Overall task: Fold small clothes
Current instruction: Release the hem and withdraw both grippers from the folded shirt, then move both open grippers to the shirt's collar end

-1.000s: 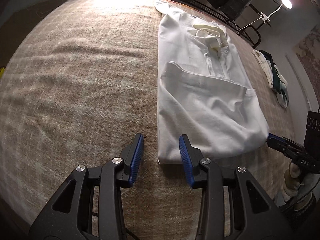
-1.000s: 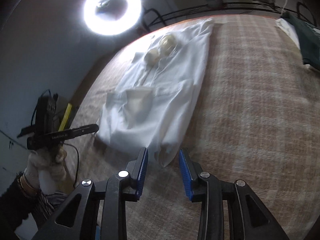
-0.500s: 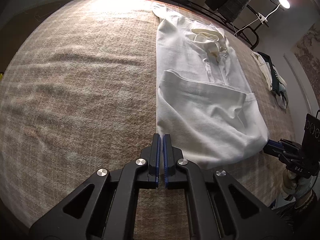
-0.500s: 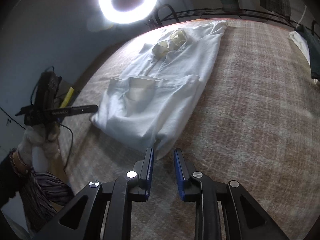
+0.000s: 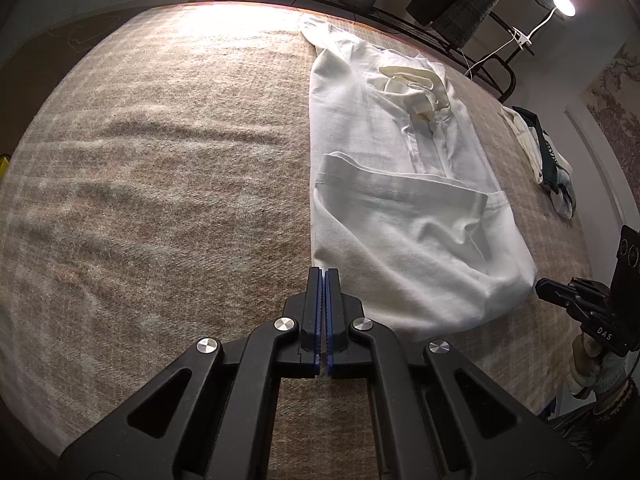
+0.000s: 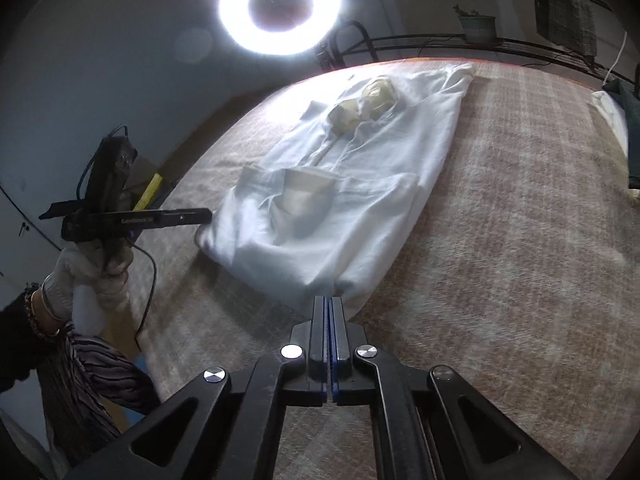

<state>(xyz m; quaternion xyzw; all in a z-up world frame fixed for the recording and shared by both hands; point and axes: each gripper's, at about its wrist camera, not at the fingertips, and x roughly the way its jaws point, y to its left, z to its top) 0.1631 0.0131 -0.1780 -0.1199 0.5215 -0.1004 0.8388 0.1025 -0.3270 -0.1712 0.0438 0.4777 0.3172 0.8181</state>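
Note:
A white collared shirt (image 5: 404, 216) lies on the beige plaid blanket (image 5: 160, 184), its lower part folded up over the chest. It also shows in the right wrist view (image 6: 340, 208). My left gripper (image 5: 323, 276) is shut at the shirt's near left corner; I cannot tell whether cloth is pinched. My right gripper (image 6: 328, 304) is shut at the near right corner, its tips touching the hem. The right gripper shows at the right edge of the left wrist view (image 5: 560, 292). The left gripper shows in the right wrist view (image 6: 192, 216) beside the shirt's left corner.
Another pile of white and dark green clothes (image 5: 548, 160) lies at the blanket's far right edge. A ring light (image 6: 280, 4) and a metal rack (image 5: 360, 4) stand beyond the far edge. A small lamp (image 5: 563, 4) shines at the back right.
Both grippers went from open to shut at the shirt's near corners. The left closed first, the right finished closing now.

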